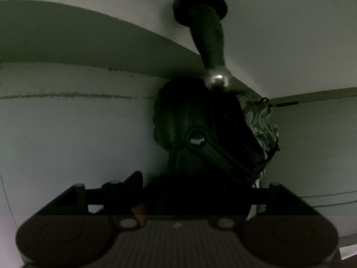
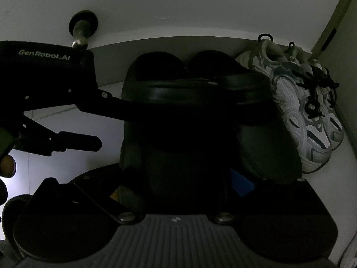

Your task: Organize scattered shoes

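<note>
Left tongs (image 2: 109, 126) stand spread: 1 finger reaches in at the heel of the nearer black clog (image 2: 156, 102), while the other stops short of its side with pale floor showing between. Just above the tongs' body, a doorstop (image 2: 81, 30) juts from the wall (image 2: 178, 11), its metal tip very close. Moving right, the 2 clogs sit side by side with toes toward the wall, the second black clog (image 2: 256, 134) touching the first. My right tongs (image 2: 178, 176) straddle the nearer clog from behind, but it is too dark for me to tell whether they pinch it or only flank it. Furthest right, the white sneakers (image 2: 312, 116) are paired in the corner, just beside the second clog.

My worry is the reaching left finger: if I pull it back carelessly, it may snag the heel strap and drag the clog out of line. Lifting too high could knock the doorstop. A sideways shove from the right tongs would push the clogs into the sneakers.
</note>
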Available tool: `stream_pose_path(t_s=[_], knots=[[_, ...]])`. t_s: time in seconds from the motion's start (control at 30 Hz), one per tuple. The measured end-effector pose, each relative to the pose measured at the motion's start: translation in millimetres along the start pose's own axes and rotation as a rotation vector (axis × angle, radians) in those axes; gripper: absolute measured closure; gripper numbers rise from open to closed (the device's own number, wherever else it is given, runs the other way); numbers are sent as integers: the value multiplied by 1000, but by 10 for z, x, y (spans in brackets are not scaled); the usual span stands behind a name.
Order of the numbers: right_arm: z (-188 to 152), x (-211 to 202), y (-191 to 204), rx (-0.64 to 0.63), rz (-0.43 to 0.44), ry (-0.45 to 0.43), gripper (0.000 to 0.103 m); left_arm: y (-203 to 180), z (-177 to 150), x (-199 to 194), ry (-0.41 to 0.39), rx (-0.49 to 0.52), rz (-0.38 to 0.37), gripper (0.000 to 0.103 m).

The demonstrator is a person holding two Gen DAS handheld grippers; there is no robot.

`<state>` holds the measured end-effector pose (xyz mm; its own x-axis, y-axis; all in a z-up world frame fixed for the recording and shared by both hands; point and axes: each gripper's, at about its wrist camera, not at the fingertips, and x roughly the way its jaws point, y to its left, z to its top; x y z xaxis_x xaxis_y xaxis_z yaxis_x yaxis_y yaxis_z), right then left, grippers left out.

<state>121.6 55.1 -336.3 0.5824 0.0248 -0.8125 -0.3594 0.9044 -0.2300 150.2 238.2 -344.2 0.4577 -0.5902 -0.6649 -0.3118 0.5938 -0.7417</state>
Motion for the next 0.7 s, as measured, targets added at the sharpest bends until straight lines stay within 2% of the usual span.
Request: stream_pose_path(t_s=[0.1,0.23,0.27,0.33,0.47,0.57,0.7], knots=[[21,12,6,-39,28,9,0,-37,-15,-13,-2,14,8,36],[13,-46,85,-119,4,-7,0,-148,-38,21,-2,34,20,38],[13,-50,81,-126,-9,-9,0,-187,-45,46,-1,42,18,42],[5,-47,53,-116,-31,-5,0,-268,-50,107,3,57,7,47],[3,-17,-1,-92,-45,0,0,-403,-43,201,-5,106,23,45],[-8,-22,8,-55,-60,12,0,-444,-1,291,18,103,10,45],[-12,3,47,-47,-64,12,0,-547,30,359,26,124,39,45]])
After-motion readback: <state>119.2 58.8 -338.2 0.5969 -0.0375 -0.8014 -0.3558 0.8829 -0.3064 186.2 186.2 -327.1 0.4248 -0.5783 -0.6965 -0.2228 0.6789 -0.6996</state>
